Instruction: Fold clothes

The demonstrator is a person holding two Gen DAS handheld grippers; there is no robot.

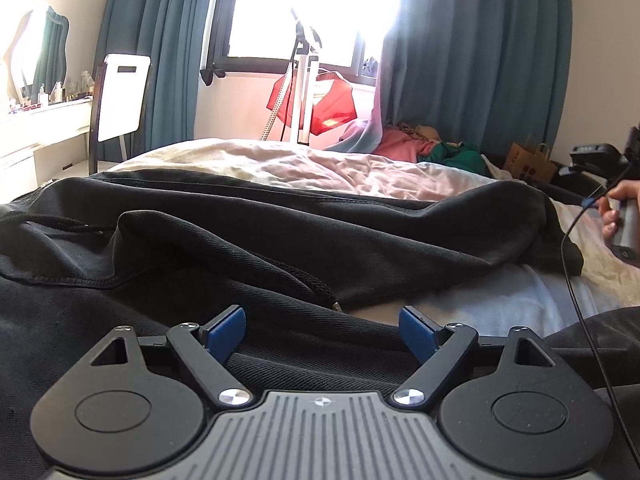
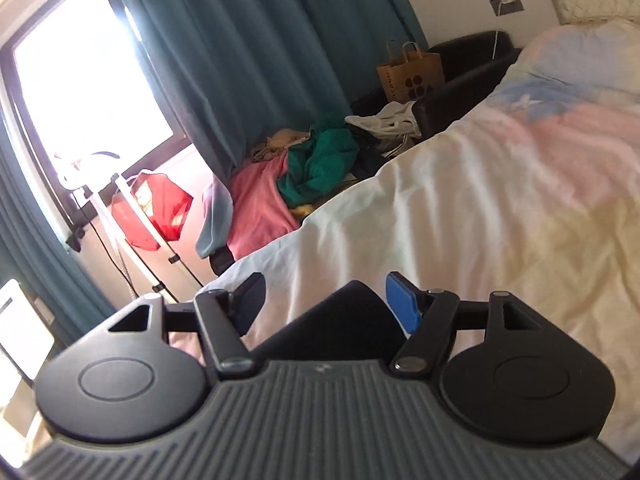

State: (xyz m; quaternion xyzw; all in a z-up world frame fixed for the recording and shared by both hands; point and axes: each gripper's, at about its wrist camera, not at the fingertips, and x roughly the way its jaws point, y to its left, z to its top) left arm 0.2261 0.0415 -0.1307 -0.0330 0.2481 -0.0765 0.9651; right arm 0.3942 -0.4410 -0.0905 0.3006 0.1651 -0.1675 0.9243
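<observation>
A black garment (image 1: 280, 232) lies rumpled across the near part of the bed (image 1: 280, 168), its hemmed folds and a dark drawstring (image 1: 60, 222) showing toward the left of the left wrist view; the pale sheet (image 1: 520, 300) shows bare beyond it and to its right; the left claw (image 1: 322, 330) hangs low over the black cloth with its blue pads (image 1: 228, 328) set wide apart and nothing between them, the cloth lying just under the fingers, though whether they touch it cannot be told; at the right edge of that view a hand (image 1: 612, 212) grips a dark handle, and a thin black cable (image 1: 580, 308) runs down from it across the sheet

In the right wrist view the right claw (image 2: 324, 304) is also spread wide and grips nothing; a corner of the black garment (image 2: 344, 328) rises between its fingers, close to the claw body, and does not reach either pad; beyond it the sheet (image 2: 480, 208) stretches toward a pastel pillow (image 2: 580, 56)

Past the far edge of the bed lie a heap of pink cloth (image 2: 260, 204) and green cloth (image 2: 320, 160), with a brown paper bag (image 2: 412, 72) on a dark seat behind them; teal curtains (image 2: 240, 40) frame a bright window (image 1: 312, 8), and a red bag (image 1: 320, 100) hangs on a white stand (image 1: 304, 92) below it; a white chair (image 1: 120, 96) stands by the desk (image 1: 48, 120) on the left
</observation>
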